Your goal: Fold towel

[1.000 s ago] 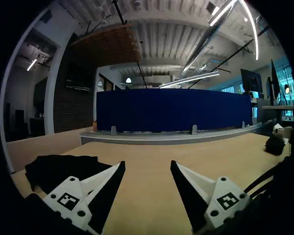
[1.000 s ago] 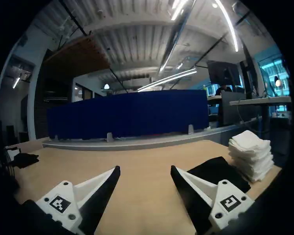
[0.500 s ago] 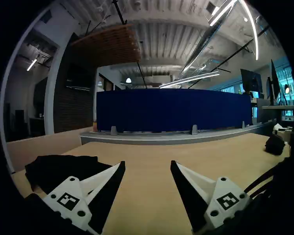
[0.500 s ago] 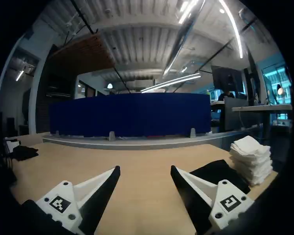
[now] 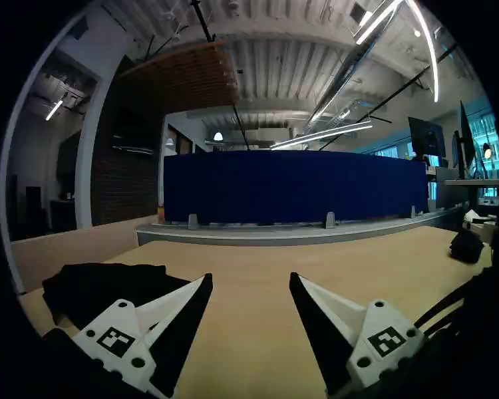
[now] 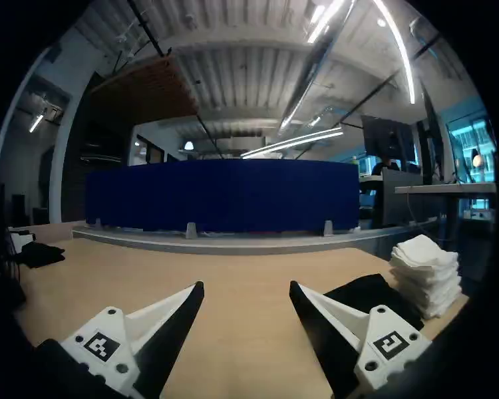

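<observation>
- Hovering low over the wooden table (image 5: 263, 263), the left gripper (image 5: 251, 276) has its fingers spread wide, with only bare tabletop in the gap.
- A black towel (image 5: 96, 286) lies rumpled on the table at the near left, partly behind the left gripper's left finger. I cannot tell whether the finger touches it.
- A small dark bundle (image 5: 466, 245) sits at the far right edge of the table, well apart from the left gripper.
- The right gripper (image 6: 246, 284) is likewise released, fingers apart and gripping nothing.
- A second black cloth (image 6: 369, 287) lies low on the table at the near right, partly behind the right gripper's right finger. Contact cannot be told here either.
- A stack of folded white towels (image 6: 428, 272) stands just right of that cloth, near the table's right edge.
- A dark heap (image 6: 40, 254) rests at the far left of the table in the right gripper view.
- A blue partition (image 5: 296, 186) runs along the far side of the table.
</observation>
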A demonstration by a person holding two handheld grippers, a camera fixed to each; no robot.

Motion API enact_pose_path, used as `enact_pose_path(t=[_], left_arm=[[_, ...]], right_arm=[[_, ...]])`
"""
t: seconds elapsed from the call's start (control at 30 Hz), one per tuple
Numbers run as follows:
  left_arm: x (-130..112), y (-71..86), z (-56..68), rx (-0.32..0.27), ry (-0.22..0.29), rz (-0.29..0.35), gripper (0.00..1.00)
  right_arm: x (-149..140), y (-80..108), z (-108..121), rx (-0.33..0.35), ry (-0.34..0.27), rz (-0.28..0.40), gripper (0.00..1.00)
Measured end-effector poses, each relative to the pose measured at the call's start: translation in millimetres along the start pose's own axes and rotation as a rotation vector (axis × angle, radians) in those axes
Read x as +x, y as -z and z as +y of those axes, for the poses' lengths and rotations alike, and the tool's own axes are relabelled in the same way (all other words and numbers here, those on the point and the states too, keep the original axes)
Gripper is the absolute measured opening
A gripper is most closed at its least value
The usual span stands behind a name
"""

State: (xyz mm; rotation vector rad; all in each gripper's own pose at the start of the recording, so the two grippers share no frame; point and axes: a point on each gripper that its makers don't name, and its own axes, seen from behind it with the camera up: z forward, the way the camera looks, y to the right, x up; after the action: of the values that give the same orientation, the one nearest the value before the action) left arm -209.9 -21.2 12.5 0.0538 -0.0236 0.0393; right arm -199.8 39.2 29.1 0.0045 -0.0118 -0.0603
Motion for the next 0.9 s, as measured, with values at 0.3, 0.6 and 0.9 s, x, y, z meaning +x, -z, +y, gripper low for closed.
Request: enact_pose_path(t=[0.3, 0.6, 0.9], left_arm=[[0.3, 1.0, 0.4, 0.000, 0.000, 0.000, 0.85], [1.3, 2.9, 0.9, 0.000, 0.000, -0.001, 0.85], [3.0, 4.5, 0.4, 0.000, 0.000, -0.001, 0.85]], right_arm=[[-0.3, -0.8, -0.9, 0.000, 0.000, 0.000, 1.00], [0.0, -1.3, -0.1, 0.000, 0.001, 0.000, 1.00], [-0.8, 0.3, 0.3, 0.000, 0.000, 0.000, 1.00]])
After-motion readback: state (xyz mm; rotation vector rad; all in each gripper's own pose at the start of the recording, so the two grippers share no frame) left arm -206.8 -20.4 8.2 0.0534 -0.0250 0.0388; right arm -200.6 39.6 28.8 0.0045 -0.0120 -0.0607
